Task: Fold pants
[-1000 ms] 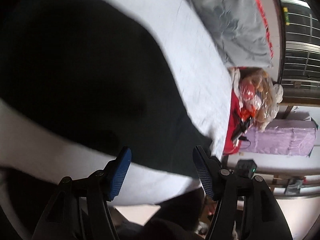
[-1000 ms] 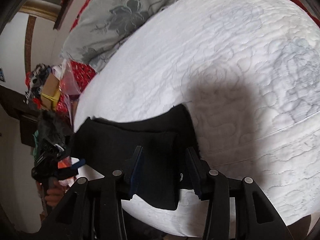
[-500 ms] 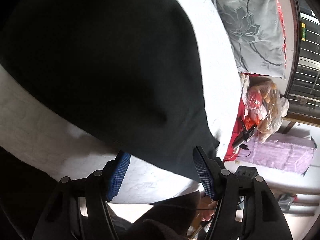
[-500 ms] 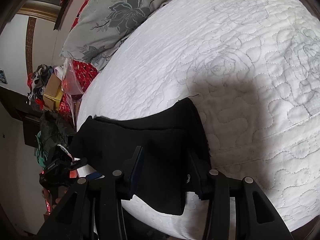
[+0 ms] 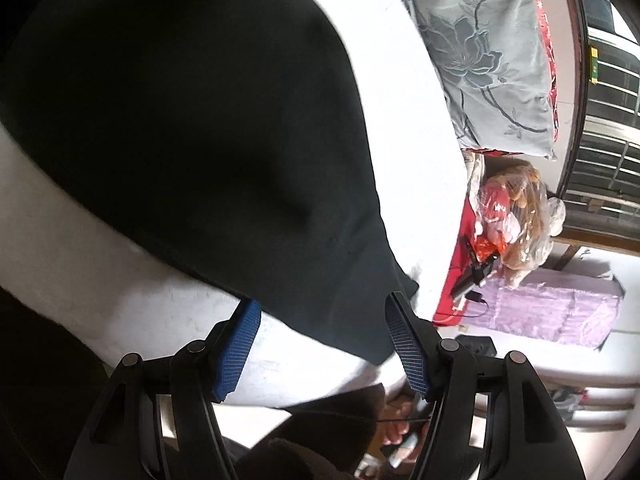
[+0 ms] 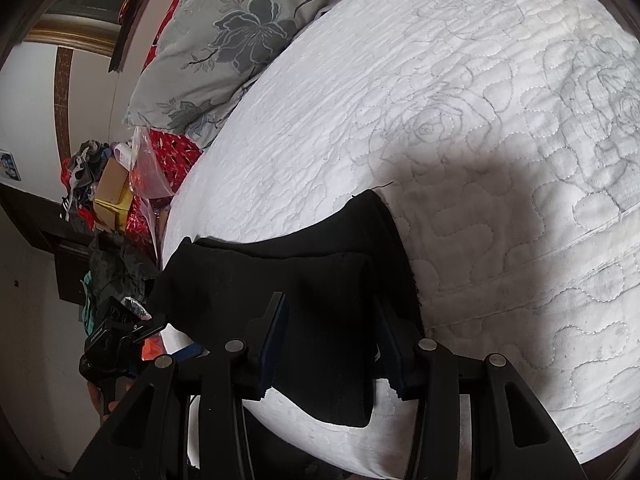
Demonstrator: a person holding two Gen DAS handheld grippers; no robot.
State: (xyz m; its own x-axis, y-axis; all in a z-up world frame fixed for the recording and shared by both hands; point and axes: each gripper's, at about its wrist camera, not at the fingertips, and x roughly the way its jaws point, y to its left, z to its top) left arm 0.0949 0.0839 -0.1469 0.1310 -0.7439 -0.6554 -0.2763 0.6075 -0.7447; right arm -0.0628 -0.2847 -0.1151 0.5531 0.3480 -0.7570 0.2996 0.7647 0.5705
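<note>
Black pants on the bed edge, both tools low at the near hem

Left hand-held gripper (image 5: pixel 322 342) gapes unclenched astride the pants (image 5: pixel 192 120); right hand-held gripper (image 6: pixel 332 344) straddles a fold, pressing or not I cannot tell. Best pinch all layers squarely, then carry them evenly across the quilted bed (image 6: pixel 460 100) toward the pillow (image 6: pixel 224 40).

Pants (image 5: pixel 192 128) cut off at upper-left edge; fold lines lost in black. Right gripper (image 6: pixel 332 340) pad contact indeterminate.
</note>
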